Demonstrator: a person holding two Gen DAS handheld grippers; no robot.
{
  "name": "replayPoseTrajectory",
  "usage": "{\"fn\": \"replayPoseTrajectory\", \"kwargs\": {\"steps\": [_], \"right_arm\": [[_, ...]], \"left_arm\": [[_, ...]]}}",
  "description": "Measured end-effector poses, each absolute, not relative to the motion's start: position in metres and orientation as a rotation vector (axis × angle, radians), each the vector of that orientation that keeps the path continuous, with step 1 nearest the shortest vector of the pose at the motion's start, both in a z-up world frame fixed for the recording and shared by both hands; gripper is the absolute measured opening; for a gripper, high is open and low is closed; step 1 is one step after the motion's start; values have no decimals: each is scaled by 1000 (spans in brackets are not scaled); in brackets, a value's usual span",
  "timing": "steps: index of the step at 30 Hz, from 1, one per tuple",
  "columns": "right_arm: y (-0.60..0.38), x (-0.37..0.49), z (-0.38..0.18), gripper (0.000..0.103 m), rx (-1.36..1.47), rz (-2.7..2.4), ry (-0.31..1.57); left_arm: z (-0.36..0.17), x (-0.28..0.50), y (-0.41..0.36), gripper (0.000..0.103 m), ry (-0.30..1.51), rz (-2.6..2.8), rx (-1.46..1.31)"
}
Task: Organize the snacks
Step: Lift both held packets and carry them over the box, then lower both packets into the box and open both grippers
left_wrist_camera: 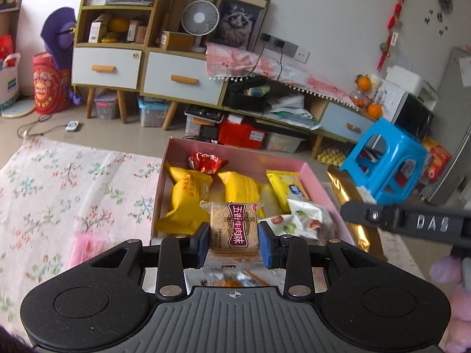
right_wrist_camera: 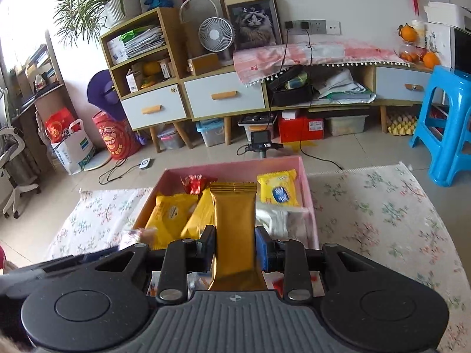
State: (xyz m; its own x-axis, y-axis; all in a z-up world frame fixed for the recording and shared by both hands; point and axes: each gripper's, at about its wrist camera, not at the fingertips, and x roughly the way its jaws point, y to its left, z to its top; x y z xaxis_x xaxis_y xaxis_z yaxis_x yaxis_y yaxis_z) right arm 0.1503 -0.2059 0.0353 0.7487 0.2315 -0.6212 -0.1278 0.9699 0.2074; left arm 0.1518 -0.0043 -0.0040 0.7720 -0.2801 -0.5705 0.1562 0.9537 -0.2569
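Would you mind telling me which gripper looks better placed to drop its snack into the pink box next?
Probably the right gripper: its long gold foil packet already hangs over the pink cardboard box, while the left gripper holds its clear-wrapped square biscuit nearer the box's front edge.

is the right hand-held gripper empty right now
No. The right hand-held gripper is shut on a gold snack packet, held upright between its fingers over the pink box.
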Motion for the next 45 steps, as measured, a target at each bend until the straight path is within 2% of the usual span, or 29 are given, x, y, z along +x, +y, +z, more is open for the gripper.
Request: {"fn": "replayPoseTrajectory", "kwargs": {"steps": [12, 23, 27, 30, 45], "right_arm": [[-210, 208, 11, 17, 240, 154, 694], [-215, 219, -4, 20, 276, 154, 710], [-217, 218, -1, 36, 286, 145, 705], [-217, 216, 1, 45, 288, 141, 704], [-209, 189, 30, 75, 243, 141, 690]], "left_arm": [[-23, 196, -8, 32, 652, -245, -154], [-34, 207, -15, 32, 655, -258, -174], [-34, 205, -21, 38, 658, -261, -159], [-33, 203, -22, 47, 655, -261, -153], [-5, 173, -17, 82, 656, -246, -125]]}}
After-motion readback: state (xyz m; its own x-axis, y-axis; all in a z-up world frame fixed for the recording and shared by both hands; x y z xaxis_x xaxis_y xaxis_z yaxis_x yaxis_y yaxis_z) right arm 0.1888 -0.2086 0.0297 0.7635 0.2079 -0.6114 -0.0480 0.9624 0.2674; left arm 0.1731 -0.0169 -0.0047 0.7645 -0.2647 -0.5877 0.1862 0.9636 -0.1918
